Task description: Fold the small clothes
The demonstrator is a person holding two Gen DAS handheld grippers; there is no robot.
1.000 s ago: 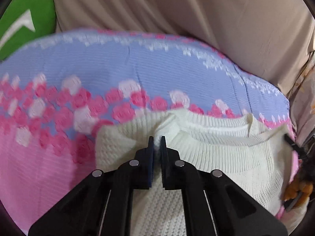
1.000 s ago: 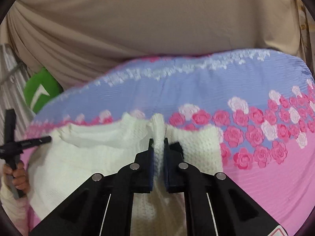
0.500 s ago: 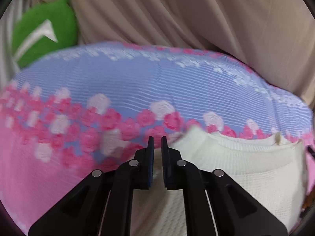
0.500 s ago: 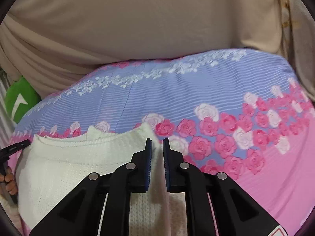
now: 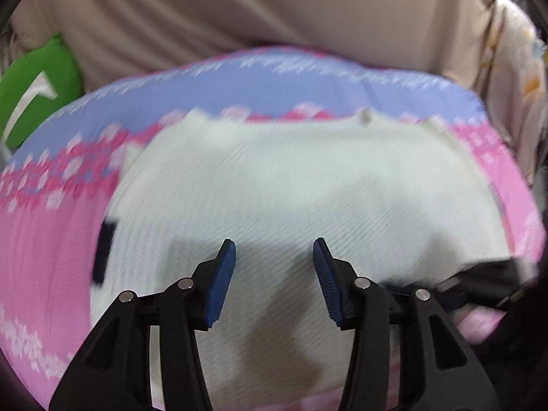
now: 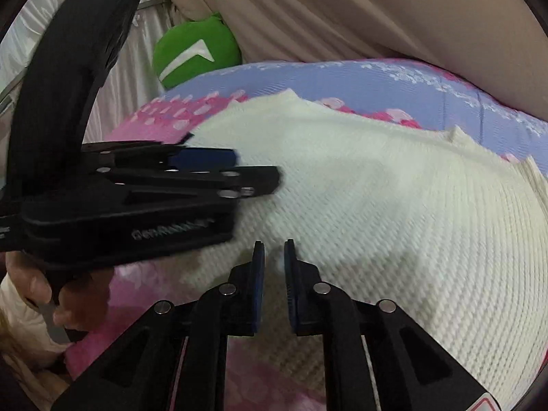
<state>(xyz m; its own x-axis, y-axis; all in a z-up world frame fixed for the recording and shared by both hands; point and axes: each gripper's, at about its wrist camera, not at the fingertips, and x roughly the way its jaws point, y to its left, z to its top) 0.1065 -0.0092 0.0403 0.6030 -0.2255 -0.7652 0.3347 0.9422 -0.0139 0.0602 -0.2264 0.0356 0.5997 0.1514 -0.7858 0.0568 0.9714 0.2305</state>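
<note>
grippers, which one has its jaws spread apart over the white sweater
The left gripper: its blue pads stand wide apart above the cream knit sweater, with nothing between them. The right gripper shows only a narrow slit between its pads.

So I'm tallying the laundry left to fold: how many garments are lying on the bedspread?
1: a cream knit sweater spread flat on the pink and blue floral bedspread, under both claws. The views are blurred, and anything beneath it would be hidden.
</note>
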